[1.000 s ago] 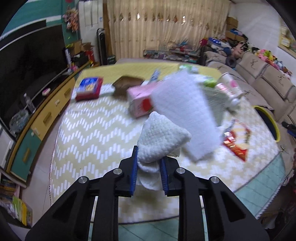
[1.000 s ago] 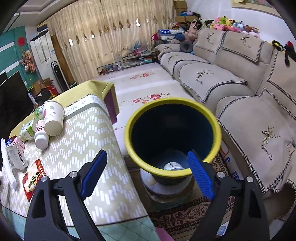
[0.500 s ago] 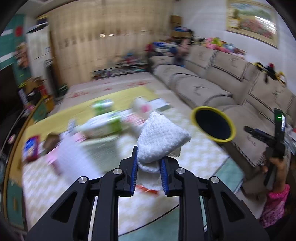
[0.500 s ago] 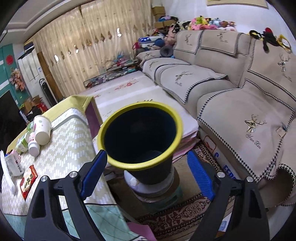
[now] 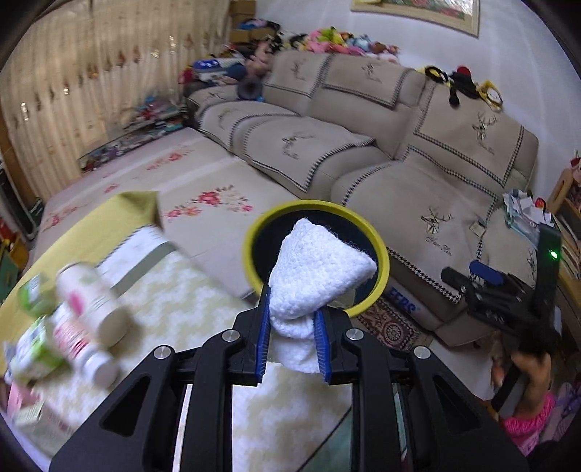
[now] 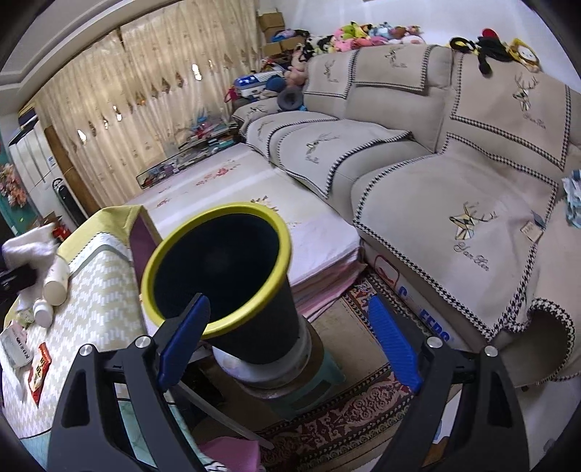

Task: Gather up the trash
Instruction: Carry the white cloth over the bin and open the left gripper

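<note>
White cloth reaches the bin

The left hand-held gripper [image 5: 291, 339], clenched on a crumpled white knitted cloth [image 5: 316, 281], has swung from the yellow zigzag-cloth surface [image 5: 189, 301] to the yellow-rimmed black round bin [image 5: 250, 236] beside the beige sofa [image 5: 435, 170]; dropping comes next. The right hand-held gripper [image 6: 288, 341] is open and empty near the bin.

A beige sofa [image 6: 454, 188] with deer embroidery fills the room ahead and to the right of the camera. Soft toys [image 6: 366, 34] lie in a row along its top edge. Cream curtains [image 6: 138, 105] hang far ahead on the left. A patterned red rug [image 6: 348, 410] covers the floor low and near. A framed picture [image 5: 421, 12] hangs on the wall above the sofa.
</note>
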